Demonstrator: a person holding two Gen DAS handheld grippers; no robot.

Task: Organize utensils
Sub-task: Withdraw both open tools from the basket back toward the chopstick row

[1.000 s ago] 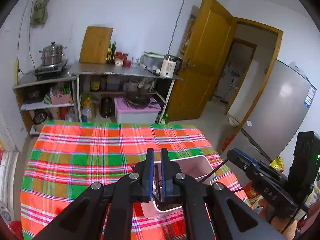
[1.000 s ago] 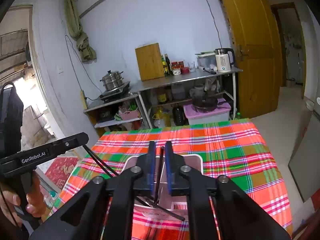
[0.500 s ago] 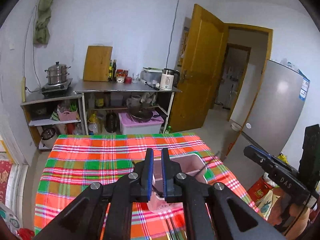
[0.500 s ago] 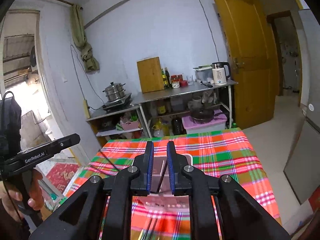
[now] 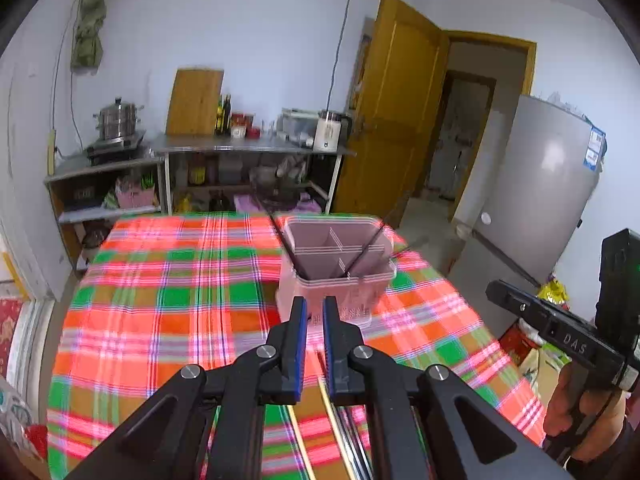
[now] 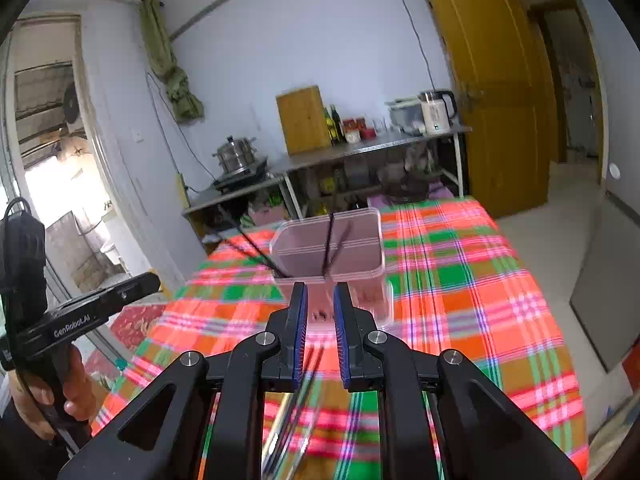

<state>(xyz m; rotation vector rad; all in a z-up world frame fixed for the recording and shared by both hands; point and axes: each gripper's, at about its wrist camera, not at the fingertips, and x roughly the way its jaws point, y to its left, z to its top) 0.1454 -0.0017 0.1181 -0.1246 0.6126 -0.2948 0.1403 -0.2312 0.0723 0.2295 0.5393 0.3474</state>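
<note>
Standing upright on the plaid tablecloth (image 5: 168, 320) is a pink utensil holder (image 5: 334, 276), its divided interior seen best from the left wrist view. Black chopsticks (image 5: 366, 250) are seen propped inside it, tips down, handles leaning outward past the rim; from the right wrist view one pair (image 6: 330, 246) is nearly vertical and another (image 6: 256, 254) slants left. Loose utensils (image 6: 296, 408) are seen lying flat on the cloth below the fingers, long axes running toward the holder. The left gripper (image 5: 314, 308) is nearly closed with nothing between its pads. The right gripper (image 6: 320, 296) is likewise drawn in and empty, short of the holder.
</note>
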